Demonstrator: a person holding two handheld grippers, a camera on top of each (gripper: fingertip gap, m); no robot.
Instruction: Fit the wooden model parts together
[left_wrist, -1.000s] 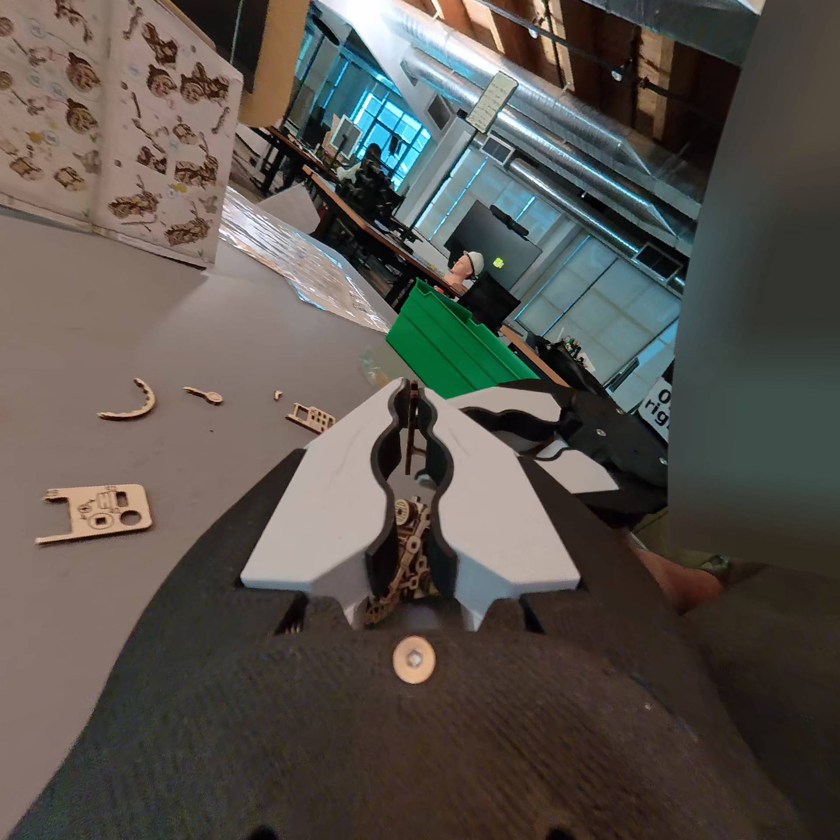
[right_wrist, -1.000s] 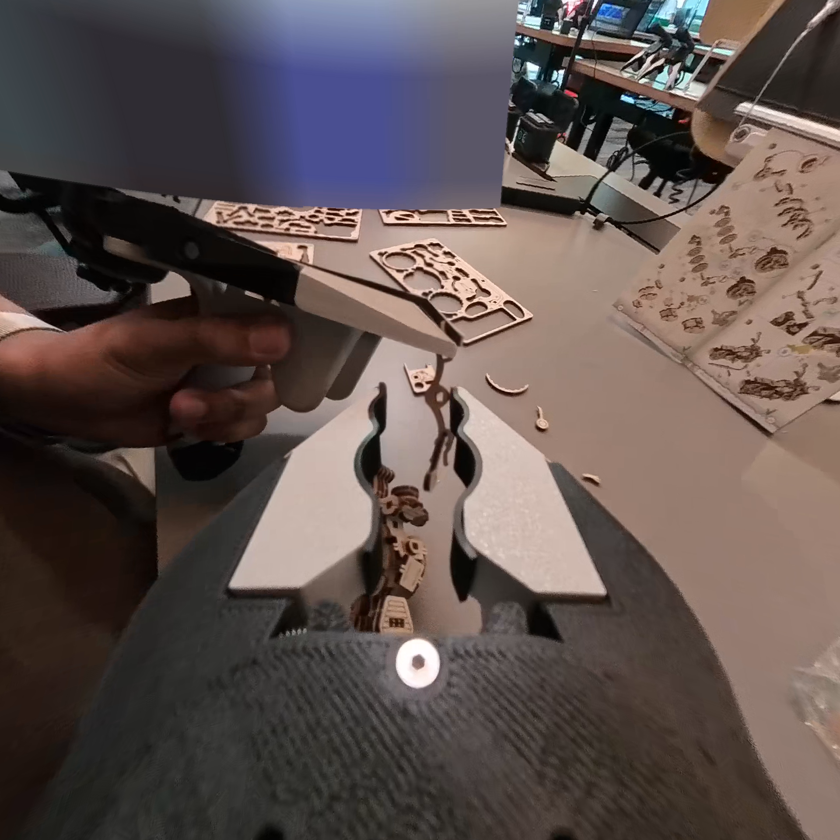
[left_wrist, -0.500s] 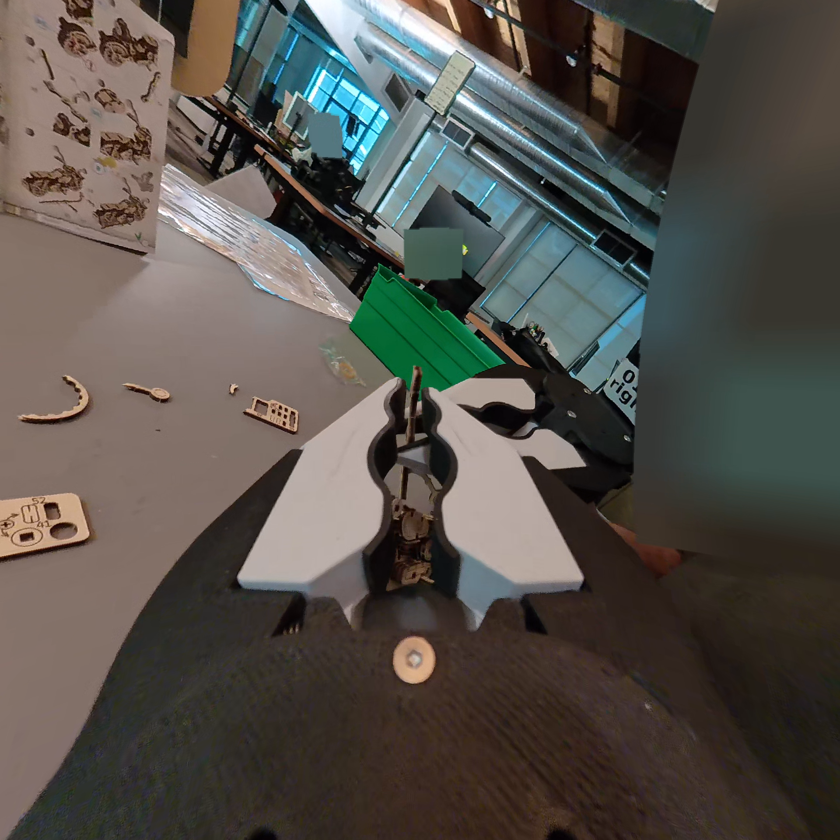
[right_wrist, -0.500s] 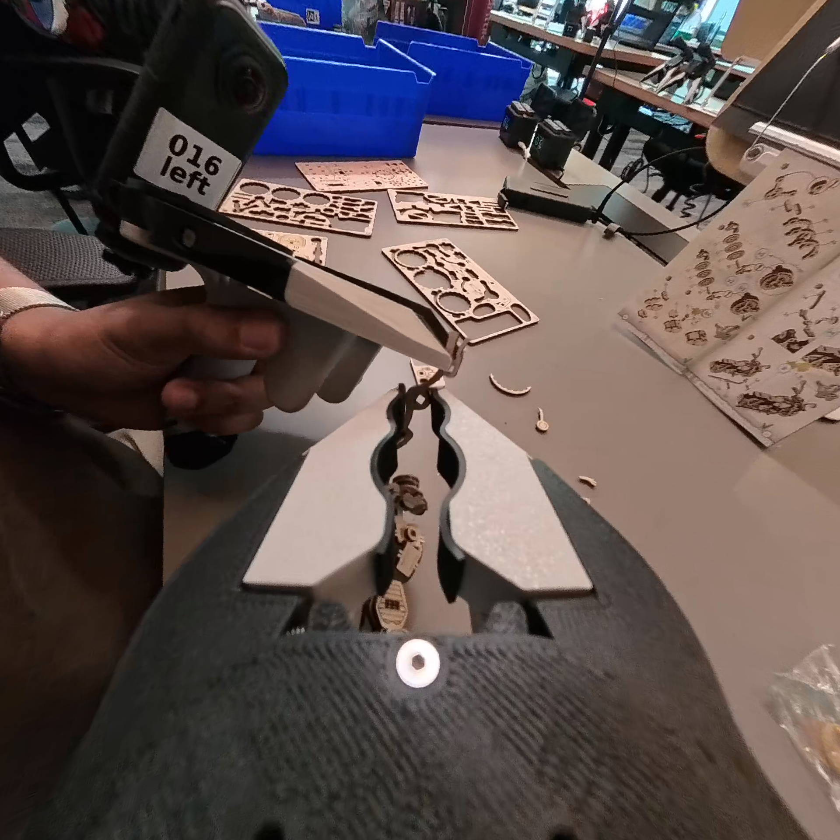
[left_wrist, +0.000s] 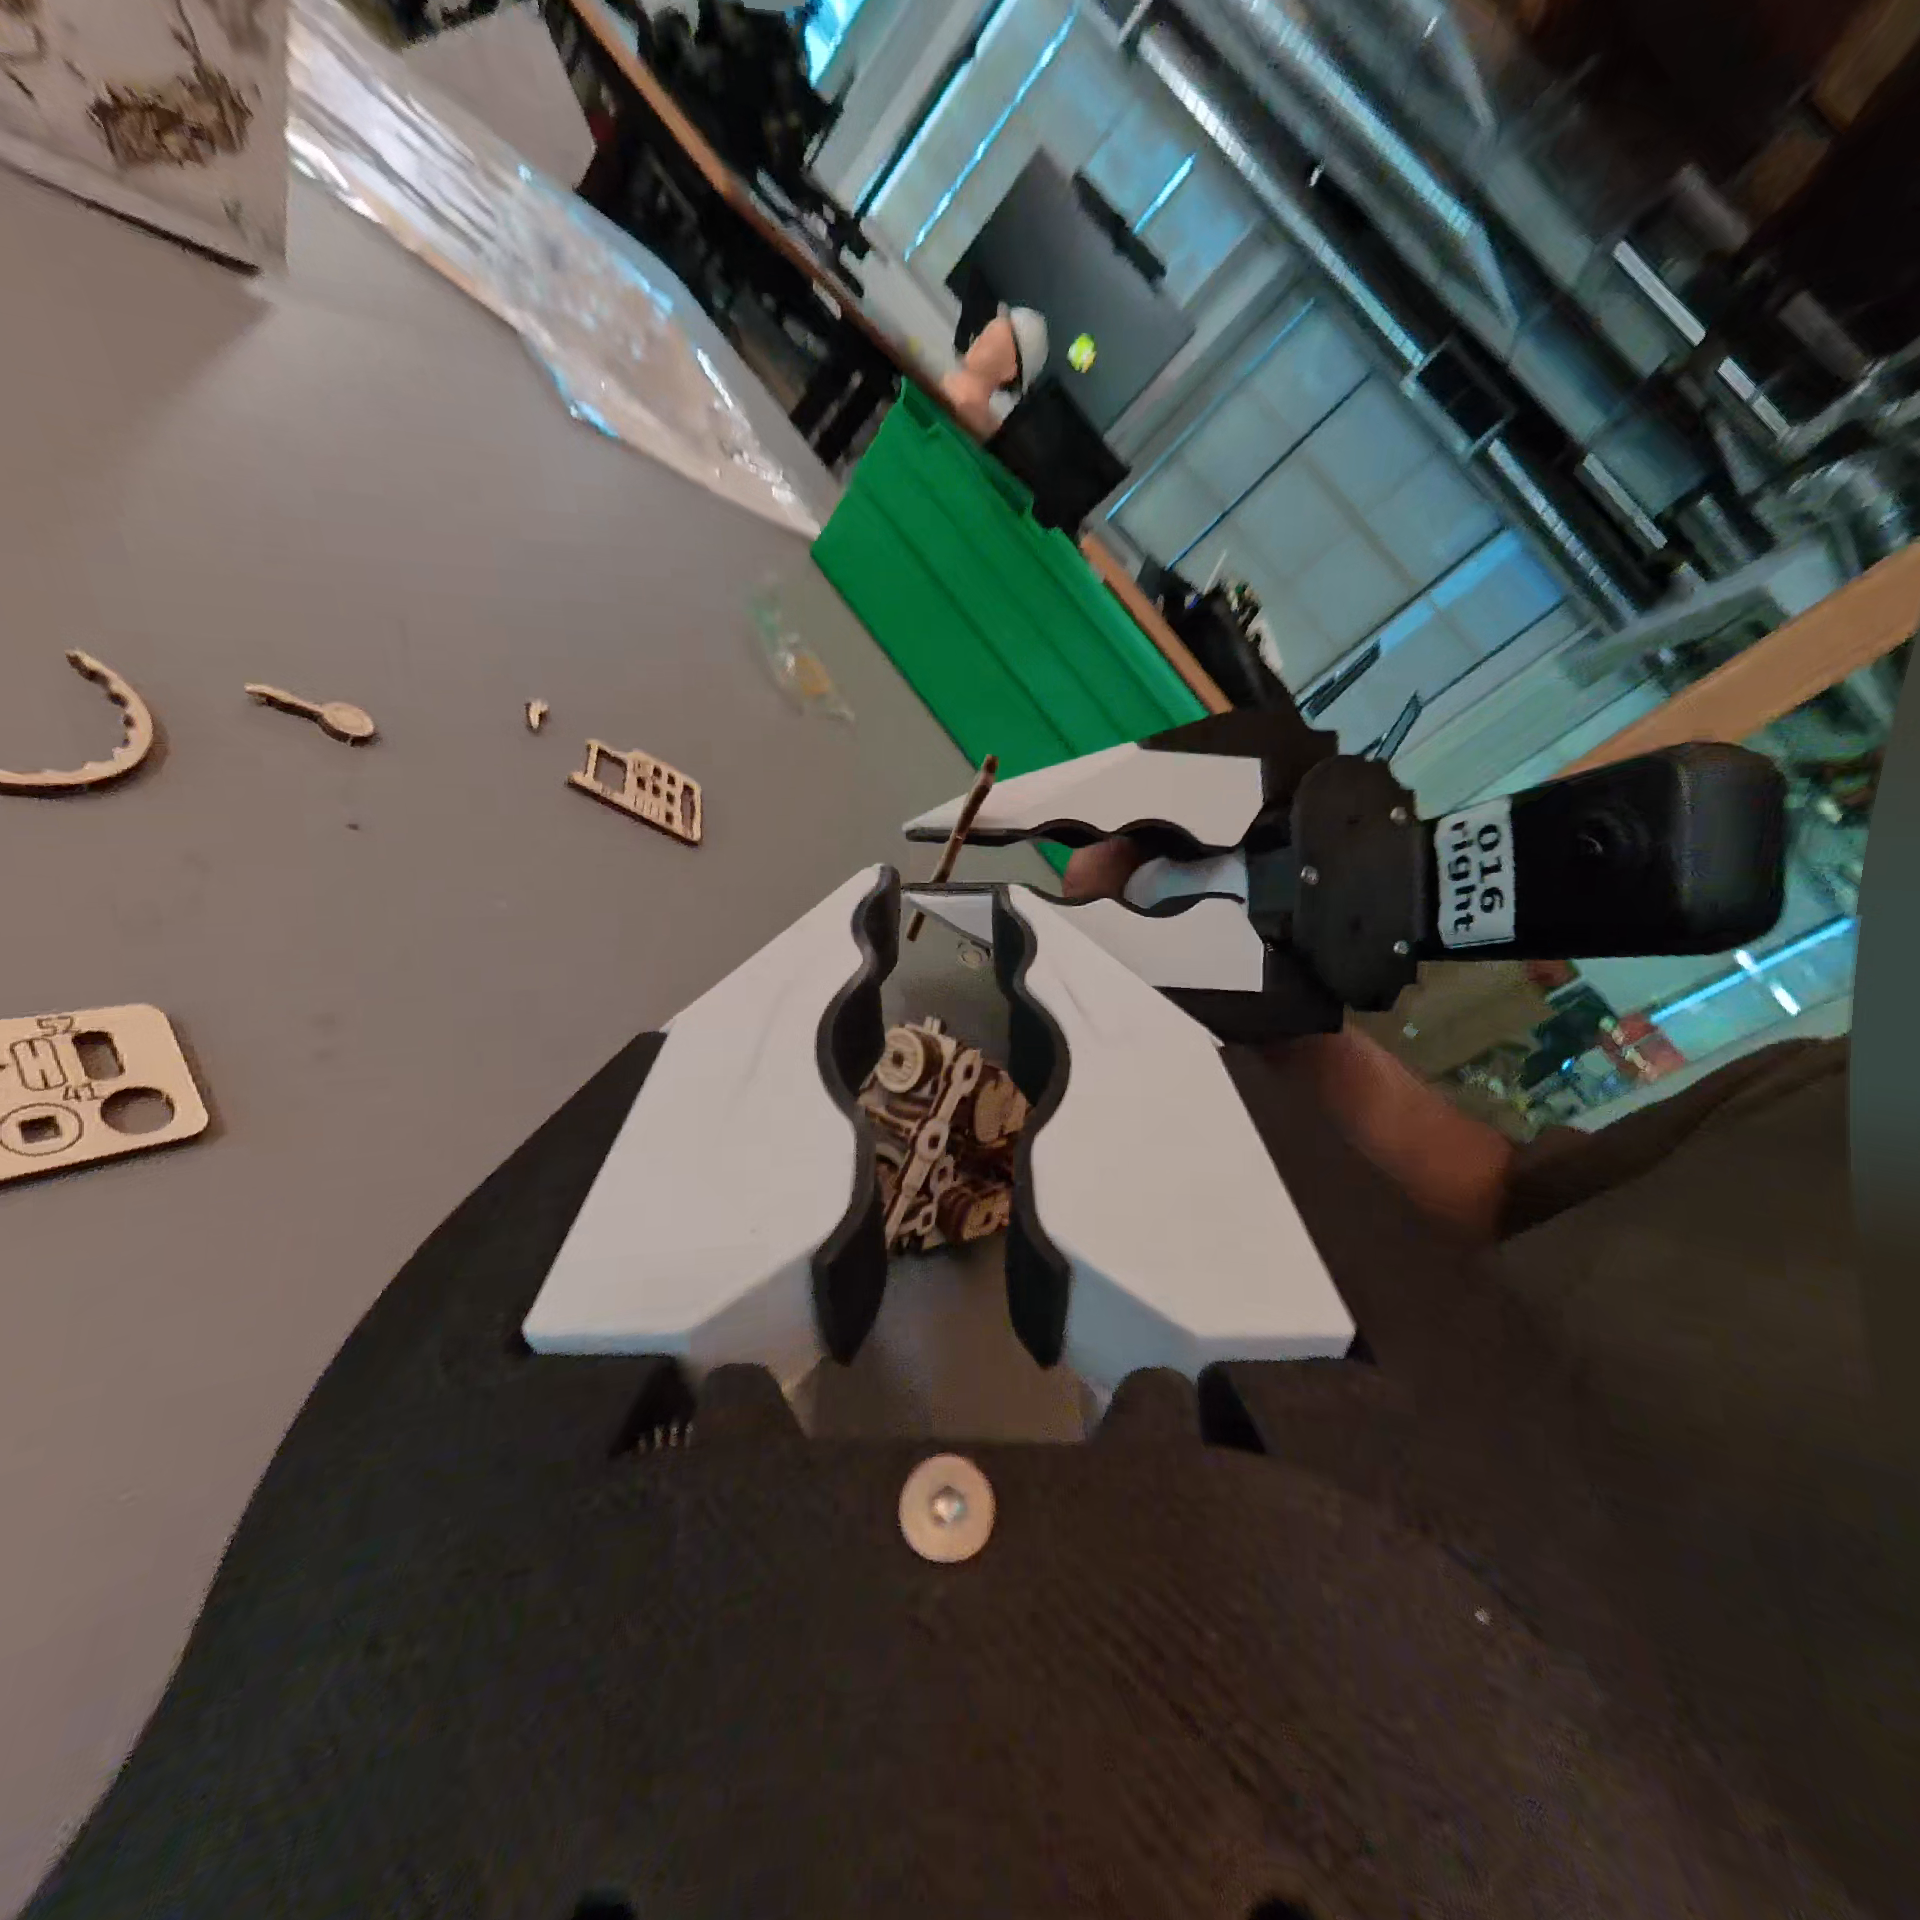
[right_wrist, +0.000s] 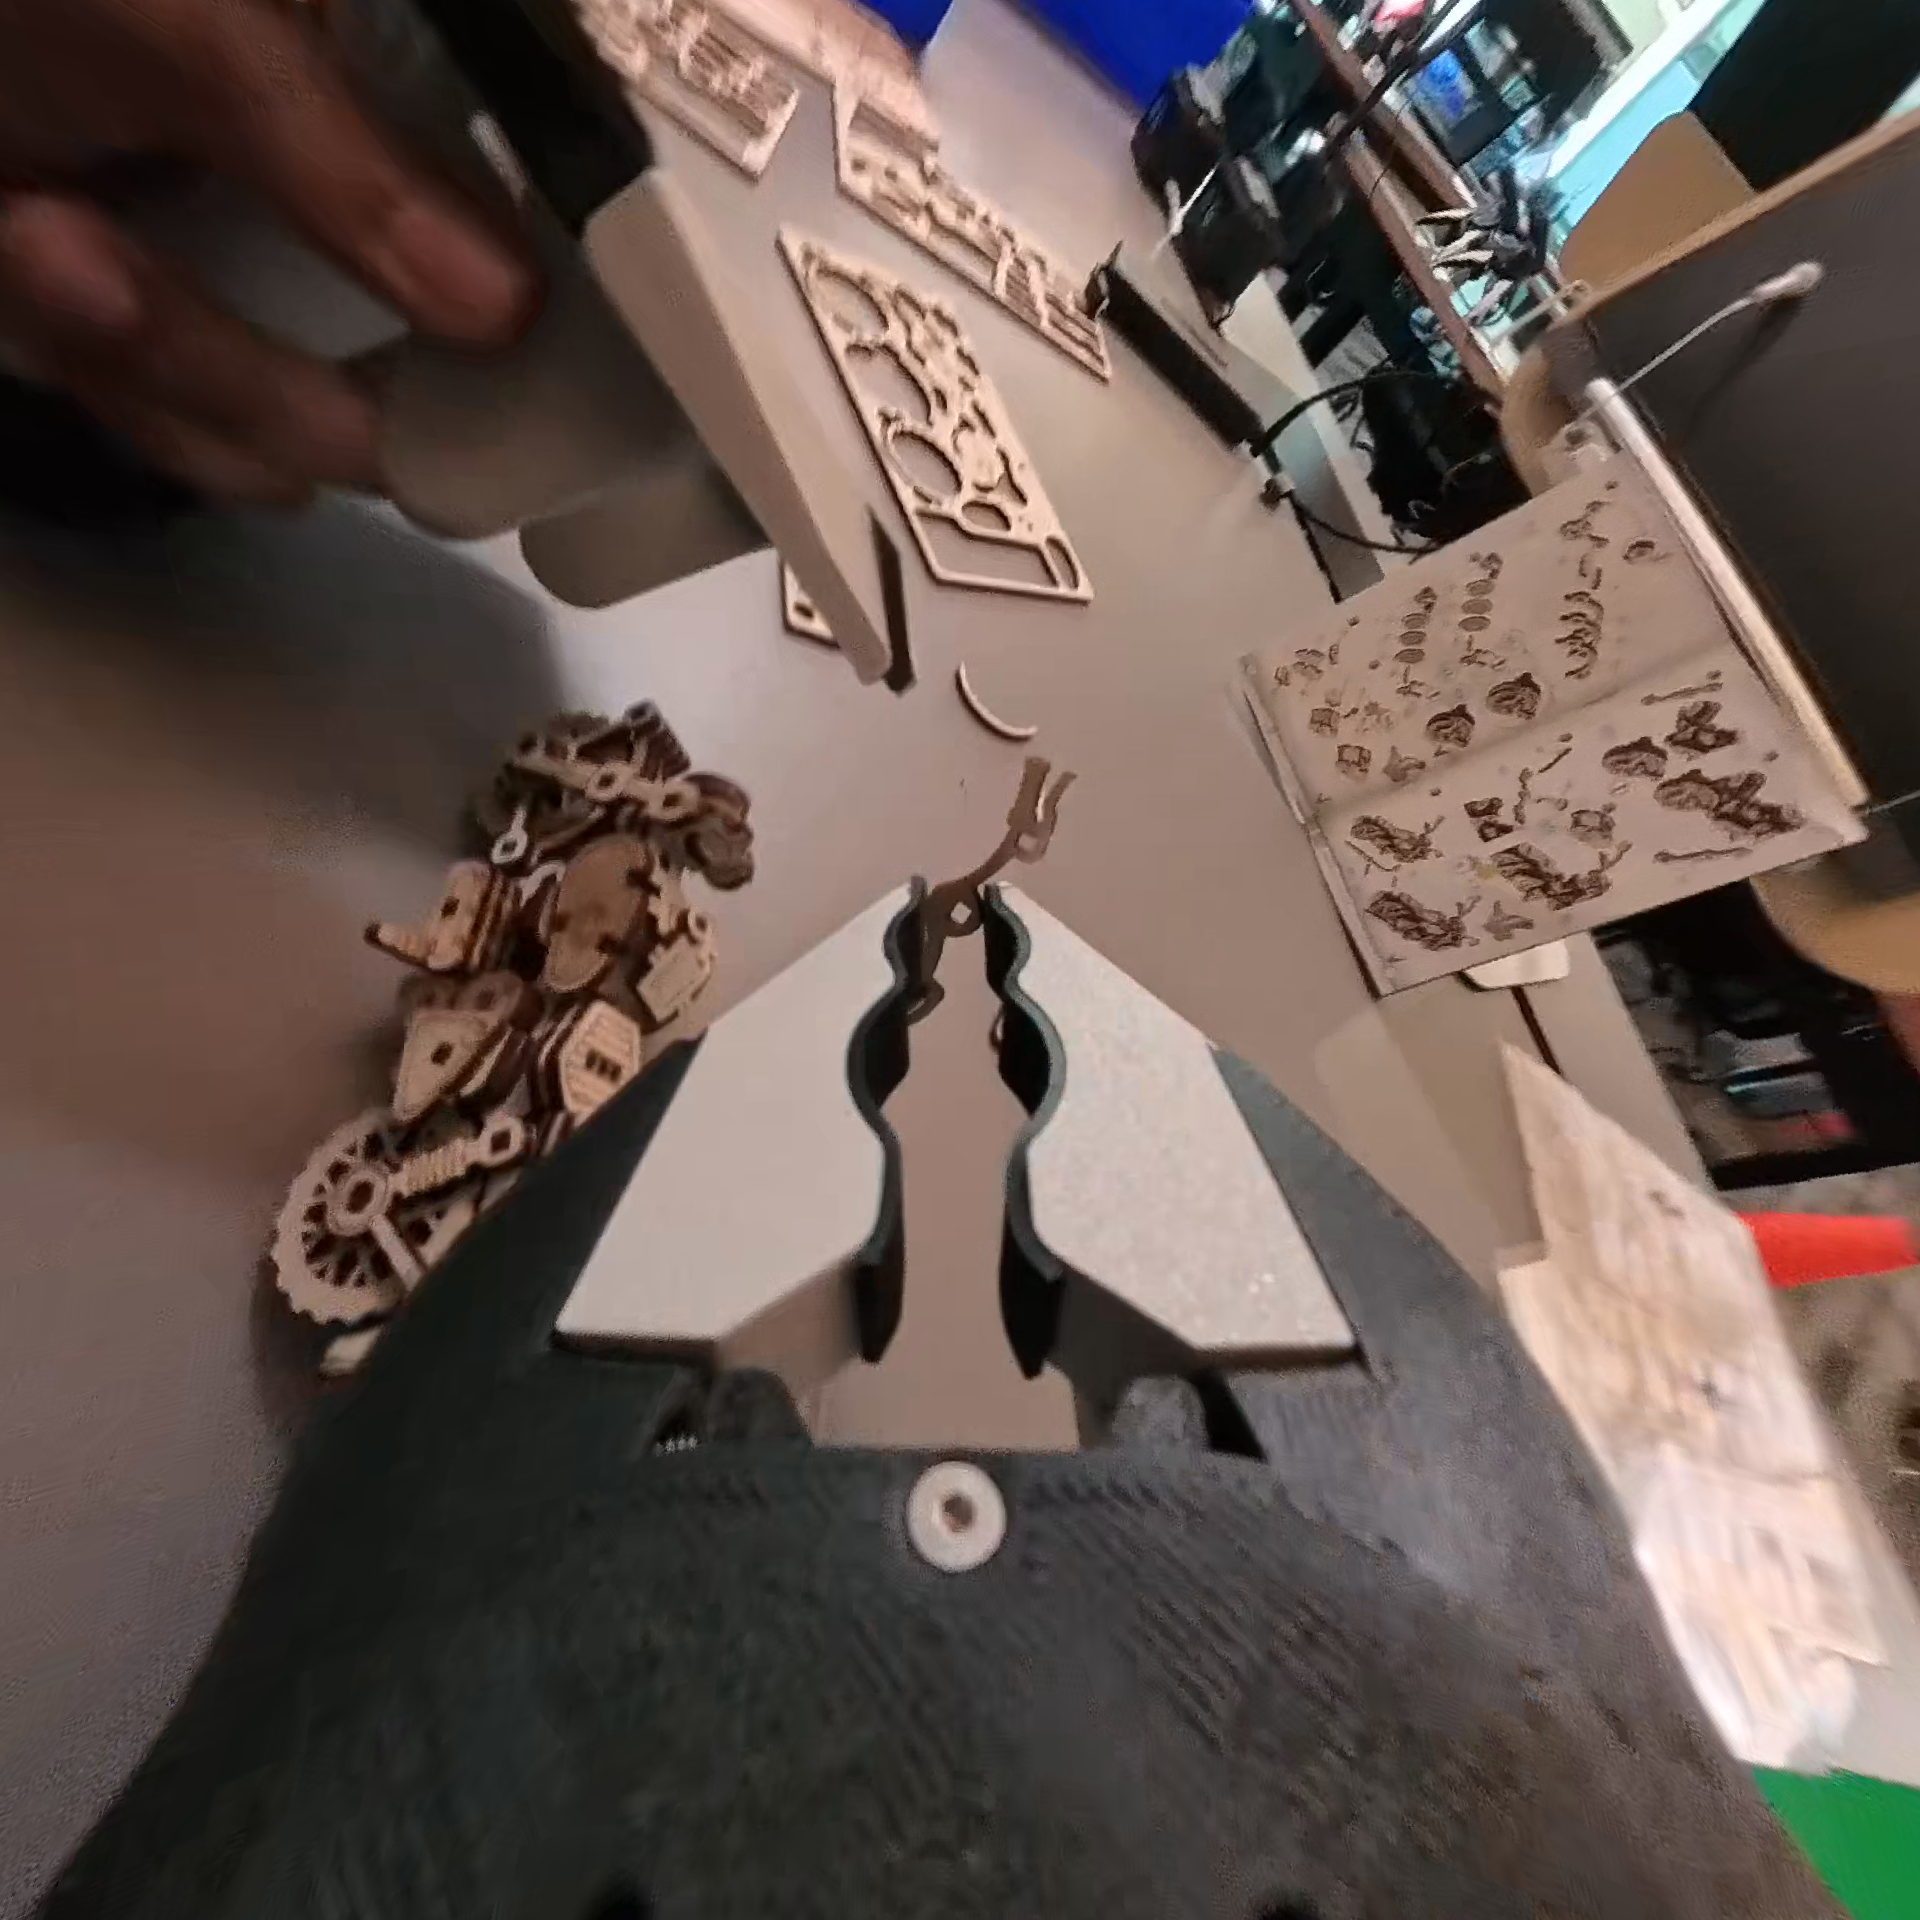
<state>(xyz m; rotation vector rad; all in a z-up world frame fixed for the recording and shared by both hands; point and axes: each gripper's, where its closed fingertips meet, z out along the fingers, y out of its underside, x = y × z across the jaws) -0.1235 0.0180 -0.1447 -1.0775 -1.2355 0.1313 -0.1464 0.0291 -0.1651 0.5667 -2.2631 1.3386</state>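
- The grey table (left_wrist: 312, 540) takes up most of both views, with loose wooden bits scattered over it.
- Far side in the left wrist view there's a green bin (left_wrist: 966, 613), and next to it a crinkly clear plastic sheet (left_wrist: 582, 260).
- An open instruction booklet (right_wrist: 1538, 727) is propped up on the right in the right wrist view. Pictures of parts all over it.
- A punched-out wooden sheet (right_wrist: 935, 416) lies flat beyond the grippers, with more sheets behind it, all blurry.
- The wooden model (right_wrist: 520, 977), a chunky half-built thing with gears and a toothed wheel, seems to be on the table just left of the right gripper. In the left wrist view it shows through the gap between the left fingers.
- Left gripper (left_wrist: 940, 894): jaws sit a moderate way apart with nothing pinched. The model (left_wrist: 935, 1132) looks to be under it, not gripped.
- Right gripper (right_wrist: 951, 902): tips squeezed nearly together on a thin curvy wooden strip (right_wrist: 1013, 831), which pokes out past the tips and ends in a little fork.
- Small stuff on the table: a card-like offcut with holes (left_wrist: 83, 1091), a toothed arc (left_wrist: 94, 727), a small grid piece (left_wrist: 639, 790), a tiny spoon-shaped piece (left_wrist: 312, 712).
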